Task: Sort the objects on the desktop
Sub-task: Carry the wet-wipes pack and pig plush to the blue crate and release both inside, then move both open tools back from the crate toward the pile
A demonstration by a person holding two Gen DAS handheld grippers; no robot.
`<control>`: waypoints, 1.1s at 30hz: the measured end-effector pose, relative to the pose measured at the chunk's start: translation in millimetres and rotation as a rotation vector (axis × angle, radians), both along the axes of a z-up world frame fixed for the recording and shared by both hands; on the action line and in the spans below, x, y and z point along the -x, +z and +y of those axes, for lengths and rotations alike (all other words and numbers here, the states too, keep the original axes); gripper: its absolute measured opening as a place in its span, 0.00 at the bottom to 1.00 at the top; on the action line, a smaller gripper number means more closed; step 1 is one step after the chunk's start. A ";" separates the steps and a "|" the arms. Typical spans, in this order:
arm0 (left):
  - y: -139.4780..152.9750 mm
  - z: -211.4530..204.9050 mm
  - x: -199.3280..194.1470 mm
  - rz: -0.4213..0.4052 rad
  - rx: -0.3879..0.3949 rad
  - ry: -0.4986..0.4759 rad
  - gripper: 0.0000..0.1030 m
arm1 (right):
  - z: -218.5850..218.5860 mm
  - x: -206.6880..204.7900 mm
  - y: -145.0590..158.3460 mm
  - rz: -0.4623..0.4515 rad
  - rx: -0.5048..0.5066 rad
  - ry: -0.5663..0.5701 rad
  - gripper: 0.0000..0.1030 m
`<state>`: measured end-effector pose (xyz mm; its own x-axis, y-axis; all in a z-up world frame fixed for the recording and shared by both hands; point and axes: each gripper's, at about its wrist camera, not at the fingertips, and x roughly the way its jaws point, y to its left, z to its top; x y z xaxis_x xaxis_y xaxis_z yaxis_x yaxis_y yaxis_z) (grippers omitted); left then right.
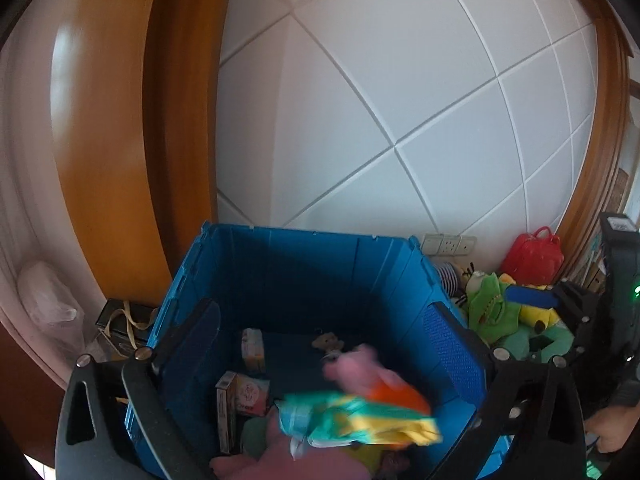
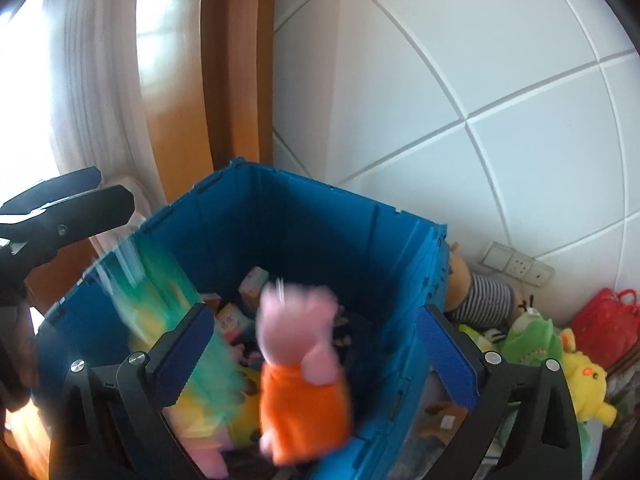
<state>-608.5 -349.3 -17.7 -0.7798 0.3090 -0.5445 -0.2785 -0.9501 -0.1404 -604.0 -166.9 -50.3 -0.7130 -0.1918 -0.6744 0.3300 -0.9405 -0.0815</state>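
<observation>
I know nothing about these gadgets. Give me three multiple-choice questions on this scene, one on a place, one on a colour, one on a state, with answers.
1. Where is the red bag?
A. inside the crate
B. outside the crate, on its right, behind the plush toys
C. hanging on the door

2. What colour is the pig toy's dress?
A. orange
B. purple
C. black

3. How do the right gripper's jaws stand?
A. shut on the pig toy
B. shut on a box
C. wide open, gripping nothing

Answers: 
1 B, the bag sits by the wall past the right wall of the crate, behind the green plush. 
2 A, the blurred pink pig wears orange. 
3 C, both blue pads stand far apart with the pig between them, touching neither.
</observation>
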 end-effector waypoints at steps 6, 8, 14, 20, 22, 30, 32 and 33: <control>-7.3 9.2 -22.4 -0.027 0.055 0.005 1.00 | 12.4 -25.8 0.2 0.007 0.002 -0.019 0.99; -11.8 10.7 -28.4 -0.028 0.072 0.012 1.00 | 18.5 -36.9 0.8 0.009 0.007 -0.021 0.99; -1.9 28.5 -56.0 -0.014 0.092 0.025 1.00 | 25.2 -73.2 9.7 0.021 0.024 -0.017 0.99; 11.6 58.5 -90.6 -0.004 0.120 0.027 1.00 | 49.5 -112.4 20.7 0.039 0.054 -0.023 0.99; 16.1 72.8 -106.9 0.005 0.133 0.029 1.00 | 63.3 -126.6 21.9 0.042 0.062 -0.027 0.99; 17.5 150.4 -170.7 -0.001 0.194 0.087 1.00 | 142.8 -188.0 22.0 0.051 0.098 -0.071 0.99; 14.6 176.1 -187.2 -0.009 0.206 0.108 1.00 | 170.4 -206.5 21.6 0.051 0.104 -0.089 0.99; 11.9 193.5 -196.2 -0.020 0.226 0.122 1.00 | 182.1 -214.2 21.0 0.051 0.100 -0.096 0.99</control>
